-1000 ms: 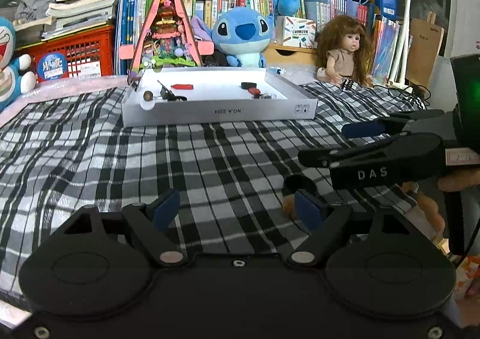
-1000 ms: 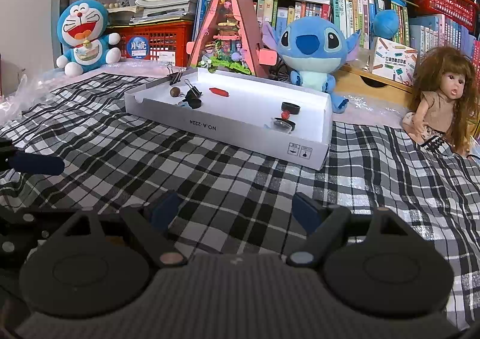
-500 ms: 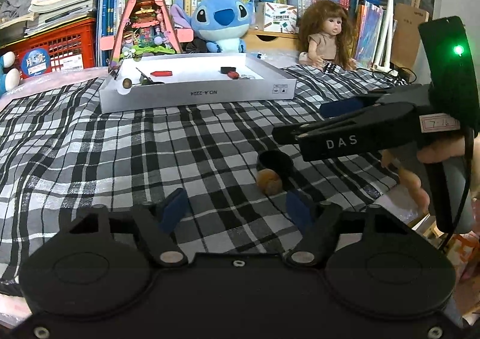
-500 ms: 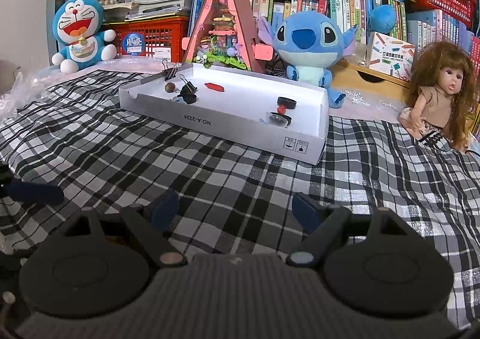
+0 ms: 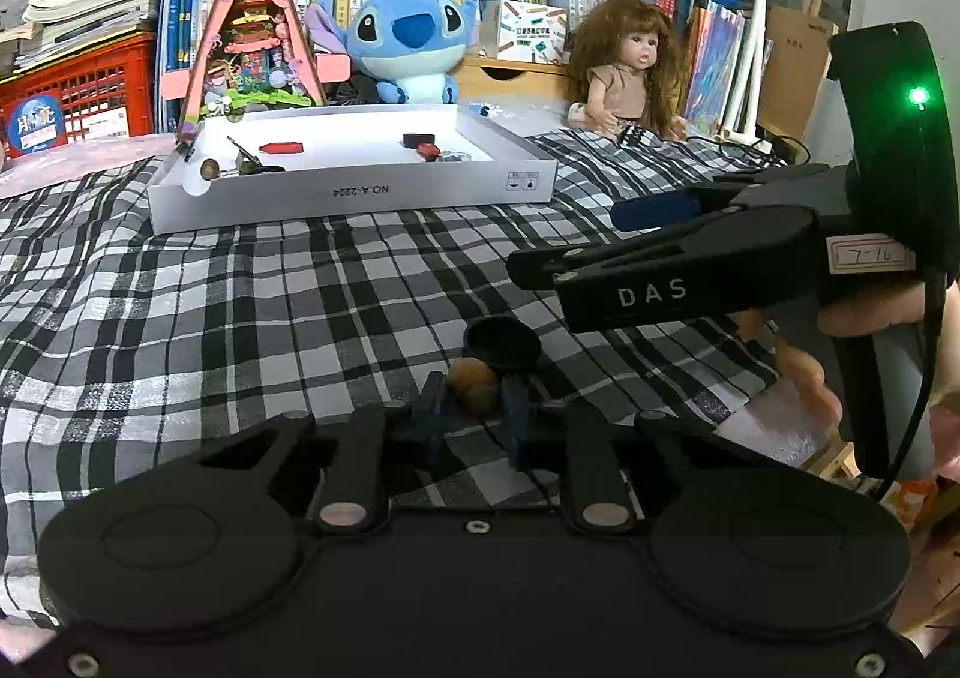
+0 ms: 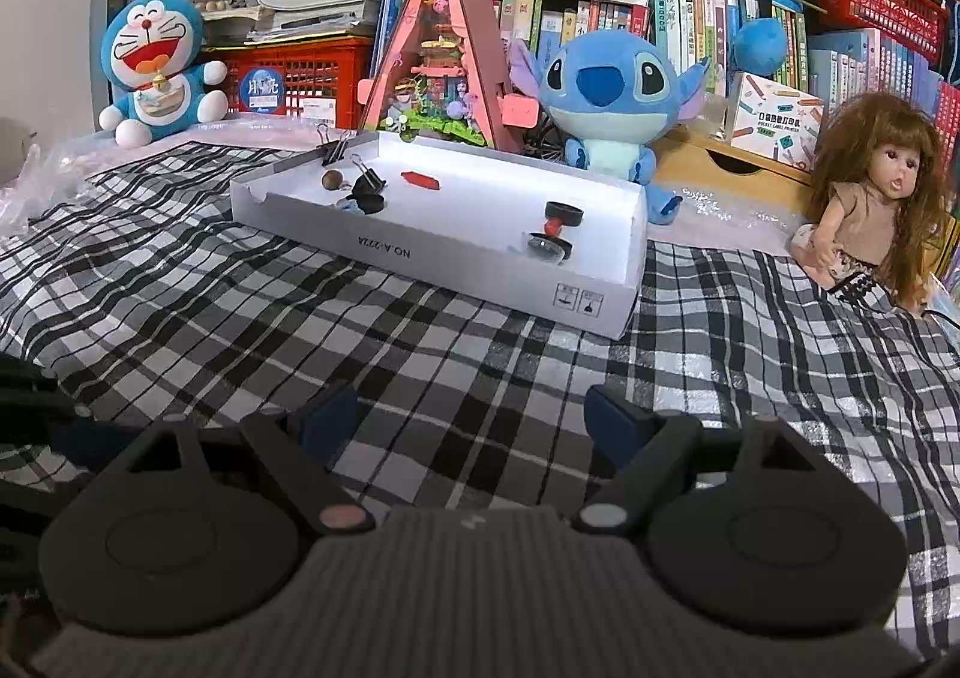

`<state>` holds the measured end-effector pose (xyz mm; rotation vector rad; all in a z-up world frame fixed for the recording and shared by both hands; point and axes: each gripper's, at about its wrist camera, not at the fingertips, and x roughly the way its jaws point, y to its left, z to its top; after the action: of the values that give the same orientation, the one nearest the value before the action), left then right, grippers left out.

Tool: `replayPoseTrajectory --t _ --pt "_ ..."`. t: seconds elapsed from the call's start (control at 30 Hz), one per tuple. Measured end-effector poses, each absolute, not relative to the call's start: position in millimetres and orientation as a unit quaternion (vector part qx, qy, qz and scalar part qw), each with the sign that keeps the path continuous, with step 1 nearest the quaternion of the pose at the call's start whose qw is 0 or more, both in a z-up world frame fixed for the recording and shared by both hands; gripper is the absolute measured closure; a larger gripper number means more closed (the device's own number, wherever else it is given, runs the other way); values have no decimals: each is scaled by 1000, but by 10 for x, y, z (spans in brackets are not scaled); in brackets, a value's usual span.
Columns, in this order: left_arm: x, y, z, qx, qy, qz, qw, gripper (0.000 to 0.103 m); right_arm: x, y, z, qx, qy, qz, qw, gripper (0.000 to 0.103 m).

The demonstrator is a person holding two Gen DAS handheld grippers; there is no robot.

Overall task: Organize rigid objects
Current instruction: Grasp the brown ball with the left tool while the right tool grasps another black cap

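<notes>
A black-and-white checked cloth (image 5: pixel 252 306) covers the whole surface. At its far side sits a shallow white box (image 5: pixel 354 186) holding small items: binder clips (image 6: pixel 366 177), a red piece (image 6: pixel 420 180), a black cap (image 6: pixel 564 213) and a brown bead (image 6: pixel 332 179). Behind the box stand a blue plush (image 6: pixel 618 96) and a long-haired doll (image 6: pixel 870 204) to the right.

The right hand-held gripper (image 6: pixel 474 420) hangs over bare cloth, its jaws wide apart with nothing between them (in the left view it shows from the side, held by a hand (image 5: pixel 870 312)).

The left hand-held gripper (image 5: pixel 474 408) has just been closing, and its blue pads now clamp a small brown ball (image 5: pixel 473 383) on the near right of the cloth, touching a black round lid (image 5: pixel 503 342) just beyond it.
</notes>
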<state>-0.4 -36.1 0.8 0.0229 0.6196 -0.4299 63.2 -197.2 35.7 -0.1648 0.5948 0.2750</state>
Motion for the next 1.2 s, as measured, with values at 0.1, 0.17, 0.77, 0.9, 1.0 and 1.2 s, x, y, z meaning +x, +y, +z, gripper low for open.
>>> replayPoseTrajectory --t 0.1,0.17,0.77,0.9,1.0,1.2 --pt "2 -314 17 11 300 -201 933 85 607 -1974 376 -78 288 143 944 13" --pt "21 -248 29 8 299 -187 936 85 542 -1967 401 -75 274 163 945 14" --pt "154 -40 82 -9 298 -129 946 85 202 -1649 280 -80 303 246 917 29" --pt "170 -36 80 -11 297 -127 946 85 219 -1629 251 -74 305 234 920 48" --pt "176 -33 80 -12 296 -126 947 85 218 -1609 241 -76 302 228 922 55" --pt "187 -27 103 -12 295 -123 948 85 220 -1604 248 -65 303 220 925 66"
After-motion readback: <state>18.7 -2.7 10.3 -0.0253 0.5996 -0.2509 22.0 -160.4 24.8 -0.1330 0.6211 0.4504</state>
